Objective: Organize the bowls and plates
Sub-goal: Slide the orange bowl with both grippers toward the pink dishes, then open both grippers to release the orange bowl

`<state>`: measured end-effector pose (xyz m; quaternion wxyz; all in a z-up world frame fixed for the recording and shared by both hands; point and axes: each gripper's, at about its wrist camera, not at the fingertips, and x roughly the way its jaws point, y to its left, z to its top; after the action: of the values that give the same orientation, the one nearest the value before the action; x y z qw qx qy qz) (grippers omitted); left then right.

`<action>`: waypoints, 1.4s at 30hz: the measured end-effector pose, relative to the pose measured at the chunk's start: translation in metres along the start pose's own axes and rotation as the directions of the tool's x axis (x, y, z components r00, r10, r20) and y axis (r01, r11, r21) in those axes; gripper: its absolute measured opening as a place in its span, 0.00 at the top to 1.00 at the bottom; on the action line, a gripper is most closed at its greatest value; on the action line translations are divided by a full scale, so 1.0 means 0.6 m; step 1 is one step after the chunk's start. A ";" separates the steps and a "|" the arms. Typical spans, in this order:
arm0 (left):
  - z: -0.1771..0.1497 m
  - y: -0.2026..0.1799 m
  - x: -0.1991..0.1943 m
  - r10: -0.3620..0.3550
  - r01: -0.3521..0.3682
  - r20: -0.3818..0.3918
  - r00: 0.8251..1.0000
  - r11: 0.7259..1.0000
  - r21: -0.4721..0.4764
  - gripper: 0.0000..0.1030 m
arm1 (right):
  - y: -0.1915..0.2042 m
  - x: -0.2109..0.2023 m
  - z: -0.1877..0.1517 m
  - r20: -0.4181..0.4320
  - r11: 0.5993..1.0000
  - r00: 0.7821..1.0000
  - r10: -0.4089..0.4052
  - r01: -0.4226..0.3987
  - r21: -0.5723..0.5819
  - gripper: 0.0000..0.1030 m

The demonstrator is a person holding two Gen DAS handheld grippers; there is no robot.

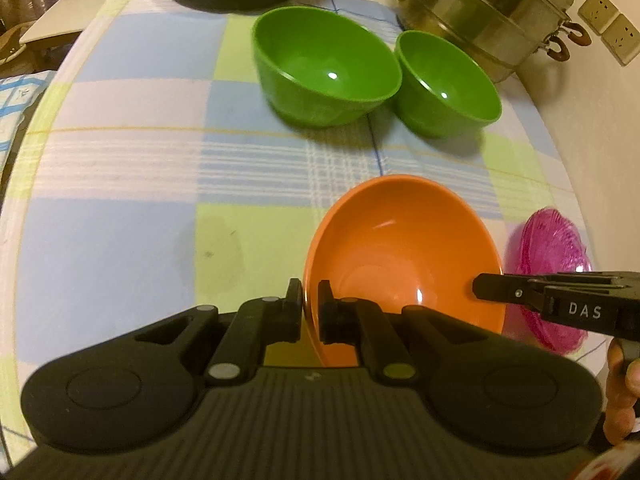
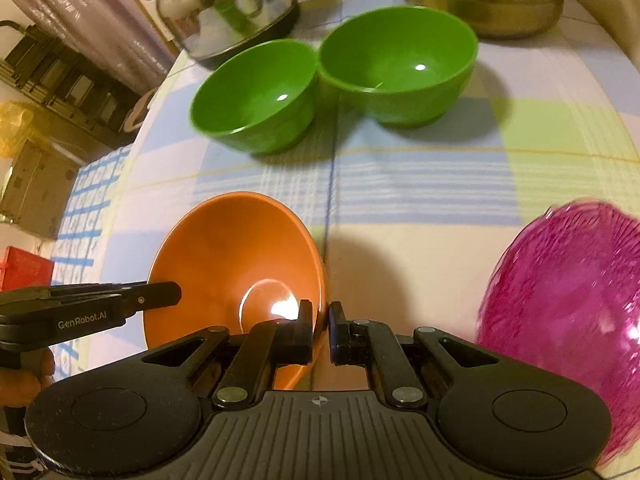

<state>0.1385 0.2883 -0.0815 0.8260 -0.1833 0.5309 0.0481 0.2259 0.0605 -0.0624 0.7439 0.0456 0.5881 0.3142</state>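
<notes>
An orange bowl (image 1: 404, 256) is held near the front of the checked tablecloth, also in the right wrist view (image 2: 236, 264). My left gripper (image 1: 310, 308) is shut on its left rim. My right gripper (image 2: 320, 332) is shut on its right rim; its fingers show side-on in the left wrist view (image 1: 516, 292). Two green bowls stand side by side further back: a larger one (image 1: 326, 66) and a smaller one (image 1: 448, 82), also seen from the right wrist (image 2: 256, 96) (image 2: 398, 64). A pink glass plate (image 2: 560, 300) lies right of the orange bowl.
A steel steamer pot (image 1: 492, 12) and a steel kettle (image 2: 228, 4) stand at the back of the table. The table's left edge (image 1: 24, 152) drops off to a chair and shelving. A wall with sockets (image 1: 608, 24) is at the right.
</notes>
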 end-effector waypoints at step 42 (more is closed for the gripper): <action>-0.005 0.040 -0.036 -0.022 0.025 0.053 0.998 0.999 -0.048 0.52 | 0.002 -0.018 -0.015 0.049 0.999 0.999 0.006 -0.009 0.052 0.37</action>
<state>0.1199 0.3120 -0.0695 0.8354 -0.2084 0.5055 0.0560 0.2158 0.0531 -0.0553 0.7555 0.0748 0.5774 0.3005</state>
